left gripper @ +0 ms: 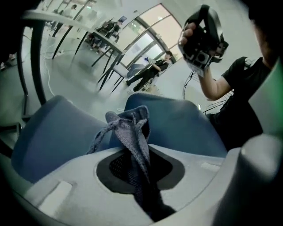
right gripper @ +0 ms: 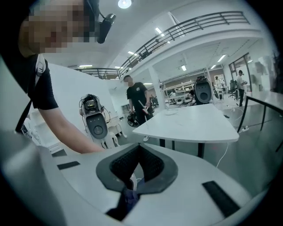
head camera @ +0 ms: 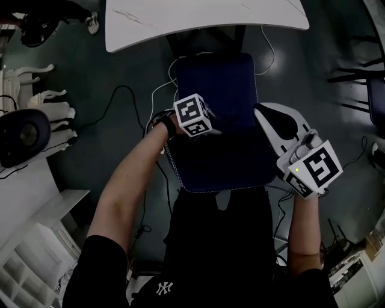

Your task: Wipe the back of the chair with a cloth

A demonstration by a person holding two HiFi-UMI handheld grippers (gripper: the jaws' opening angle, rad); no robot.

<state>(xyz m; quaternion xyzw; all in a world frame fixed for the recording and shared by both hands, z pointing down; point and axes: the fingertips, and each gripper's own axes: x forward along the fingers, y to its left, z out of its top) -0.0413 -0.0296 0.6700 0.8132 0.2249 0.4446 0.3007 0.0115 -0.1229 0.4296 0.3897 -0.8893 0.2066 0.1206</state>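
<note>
Blue cloth (left gripper: 131,132) (bunched) clamped in left gripper (left gripper: 140,165).

We are in a large open robotics lab, not a home. A mezzanine railing (right gripper: 190,24) runs beneath a high ceiling with bright lights (right gripper: 124,3), tall windows (left gripper: 166,26) fill one wall, and long white tables (right gripper: 194,121) stand on a dark floor (head camera: 126,66) where loose cables (head camera: 273,55) trail. We also see a white machine (right gripper: 95,123) topped with wiring, racks of equipment (right gripper: 177,90) farther back, and a person (right gripper: 138,99) standing among them.
</note>
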